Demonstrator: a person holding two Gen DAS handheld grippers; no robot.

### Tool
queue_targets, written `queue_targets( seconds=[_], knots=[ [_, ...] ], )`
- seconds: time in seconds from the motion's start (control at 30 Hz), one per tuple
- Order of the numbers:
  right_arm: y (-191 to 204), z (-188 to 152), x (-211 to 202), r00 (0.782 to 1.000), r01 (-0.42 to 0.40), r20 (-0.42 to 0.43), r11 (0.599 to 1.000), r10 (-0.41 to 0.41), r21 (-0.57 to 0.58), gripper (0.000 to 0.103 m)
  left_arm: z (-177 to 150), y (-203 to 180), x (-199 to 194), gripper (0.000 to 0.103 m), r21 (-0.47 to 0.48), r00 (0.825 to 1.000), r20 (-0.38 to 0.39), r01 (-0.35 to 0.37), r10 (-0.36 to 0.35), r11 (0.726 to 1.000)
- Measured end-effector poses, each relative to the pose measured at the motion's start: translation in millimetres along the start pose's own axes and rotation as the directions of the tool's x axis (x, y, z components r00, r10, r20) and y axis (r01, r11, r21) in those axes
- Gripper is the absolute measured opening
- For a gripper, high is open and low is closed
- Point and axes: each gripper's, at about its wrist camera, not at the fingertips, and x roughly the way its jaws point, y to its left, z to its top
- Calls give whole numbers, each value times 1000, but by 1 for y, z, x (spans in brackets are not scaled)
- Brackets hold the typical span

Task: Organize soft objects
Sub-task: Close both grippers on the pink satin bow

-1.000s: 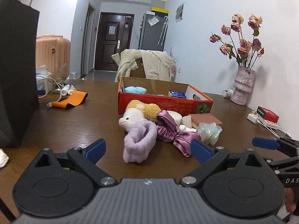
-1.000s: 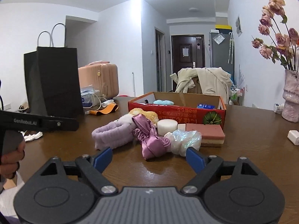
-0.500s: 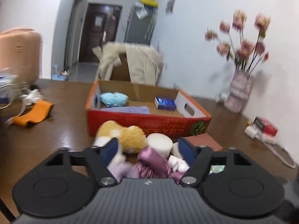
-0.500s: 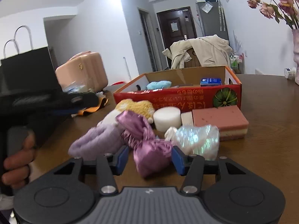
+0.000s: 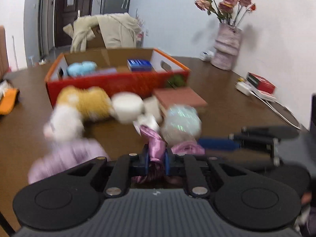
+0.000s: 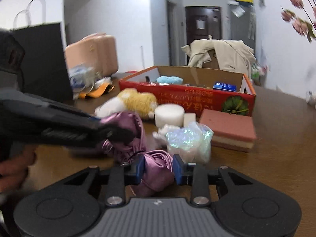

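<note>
Satin purple scrunchie (image 6: 156, 167) is pinched by both left gripper (image 5: 156, 159) and right gripper (image 6: 158, 166), whose jaws have just been closing; next, lift it into the red box (image 6: 197, 96).

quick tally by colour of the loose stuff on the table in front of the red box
purple or lilac: 2, the shiny purple satin scrunchie and the fuzzy lilac headband
white: 2, the white foam cylinder and the small white foam block
yellow and white: 1, plush toy
pink: 1, sponge block
iridescent: 1, crinkly bag
total: 7
</note>
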Motion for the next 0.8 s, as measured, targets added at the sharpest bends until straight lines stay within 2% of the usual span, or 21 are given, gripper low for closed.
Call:
queue_targets(
  seconds=[0.07,0.17,0.23,0.33,0.43,0.5,0.53,0.57,0.67,0.73,0.8],
  knots=[
    [-10,-6,-16,1000,-23,5,997,22,80,36,-18,-9,-7,15,-9,999,20,25,-25,1000],
    [-25,-7,-36,995,-86,74,973,71,212,36,-43,-20,-18,15,-6,998,65,-2,3,1000],
    [-34,-5,-40,994,-87,86,956,66,279,36,-55,-22,-20,16,-6,998,63,-11,11,1000],
    [-35,-10,-32,996,-79,53,953,67,293,37,-64,-22,-22,17,-14,999,43,-20,21,1000],
    [-25,-19,-27,992,-128,41,947,121,294,37,-62,-18,-23,18,-31,999,35,-29,30,999],
    [-16,-26,-23,995,-104,21,955,102,279,37,-62,-17,-26,31,-27,999,32,-29,30,999],
    [-13,-30,-21,995,-95,18,958,94,270,35,-61,-17,-31,51,-28,999,44,-19,20,999],
    [-14,-33,-21,995,-100,26,956,97,275,35,-59,-15,-37,64,-32,998,63,-7,9,999],
    [-20,-37,-19,993,-117,44,944,109,307,35,-46,-10,-47,67,-56,994,101,40,-34,998],
    [-21,-38,-18,993,-121,49,946,111,302,35,-38,-7,-38,67,-61,995,93,42,-36,997],
    [-24,-38,-17,992,-123,51,944,112,307,35,-34,2,-20,66,-102,997,53,57,-52,993]
  ],
)
